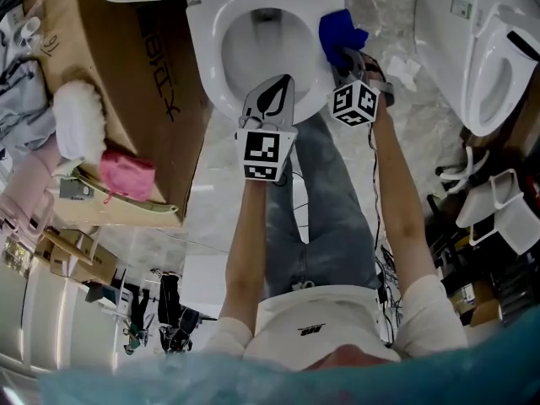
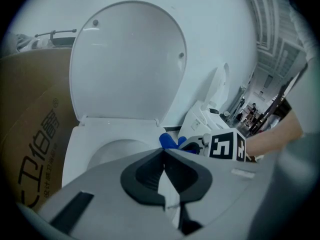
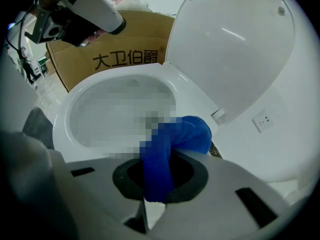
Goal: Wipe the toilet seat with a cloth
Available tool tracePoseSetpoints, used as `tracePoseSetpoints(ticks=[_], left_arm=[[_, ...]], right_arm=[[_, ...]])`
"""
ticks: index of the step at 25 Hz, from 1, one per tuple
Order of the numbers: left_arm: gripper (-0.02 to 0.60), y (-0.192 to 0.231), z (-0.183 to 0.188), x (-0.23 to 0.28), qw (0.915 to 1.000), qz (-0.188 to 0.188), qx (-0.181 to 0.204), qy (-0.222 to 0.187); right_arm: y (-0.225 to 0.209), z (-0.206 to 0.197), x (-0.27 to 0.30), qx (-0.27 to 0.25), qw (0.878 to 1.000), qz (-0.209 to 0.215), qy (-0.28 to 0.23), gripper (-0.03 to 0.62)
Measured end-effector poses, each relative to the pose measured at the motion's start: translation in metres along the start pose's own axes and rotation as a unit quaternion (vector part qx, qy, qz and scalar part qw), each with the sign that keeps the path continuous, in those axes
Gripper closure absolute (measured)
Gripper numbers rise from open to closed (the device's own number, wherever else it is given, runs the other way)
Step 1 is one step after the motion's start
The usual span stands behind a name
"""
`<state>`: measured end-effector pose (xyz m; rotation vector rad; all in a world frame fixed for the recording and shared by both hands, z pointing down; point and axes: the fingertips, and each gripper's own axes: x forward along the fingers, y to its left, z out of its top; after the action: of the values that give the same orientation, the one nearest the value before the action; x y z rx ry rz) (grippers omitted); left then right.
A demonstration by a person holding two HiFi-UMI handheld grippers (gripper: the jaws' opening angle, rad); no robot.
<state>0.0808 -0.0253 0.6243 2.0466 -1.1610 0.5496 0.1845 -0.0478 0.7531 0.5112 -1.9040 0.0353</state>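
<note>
The toilet seat (image 1: 205, 72) is hemmed on most sides in the head view. At 12 o'clock the lid (image 2: 127, 59) stands raised, closing off the back. At 9 o'clock a cardboard box (image 1: 135, 74) stands just beside the seat's outer edge. At 6 o'clock the person's legs (image 1: 333, 209) stand near the front edge. The widest open strip is the marble floor (image 1: 396, 32) at 3 o'clock, between this toilet and a second toilet (image 1: 481, 53) further right. A pink bundle (image 1: 126, 175) and a white fluffy item (image 1: 78, 121) lie on the box, well apart from the seat.

The blue cloth (image 3: 172, 144) lies on the seat's right rear part, at about 2 o'clock from the bowl's (image 1: 261, 45) middle, near the hinge. The right tool (image 3: 160, 171) is clenched on the cloth's near end. From the jaws the cloth's long axis runs away toward the lid. Its far end is bunched and bends over toward 2 o'clock in the right gripper view.

The left tool (image 2: 163, 153) is clenched on nothing, its jaw tips meeting. It is over the seat's front edge at 6 o'clock, pointing toward the lid and just beside the right tool, crowding the near side of the bowl.
</note>
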Motion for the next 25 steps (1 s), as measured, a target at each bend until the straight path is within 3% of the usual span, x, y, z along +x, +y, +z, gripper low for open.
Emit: tracePoseSetpoints(ticks=[25], left_arm=[[0.572, 0.007, -0.052, -0.043, 0.9996, -0.021, -0.002, 0.019]], right_arm=[[0.102, -0.023, -0.028, 0.002, 0.998, 0.031, 0.055, 0.572]])
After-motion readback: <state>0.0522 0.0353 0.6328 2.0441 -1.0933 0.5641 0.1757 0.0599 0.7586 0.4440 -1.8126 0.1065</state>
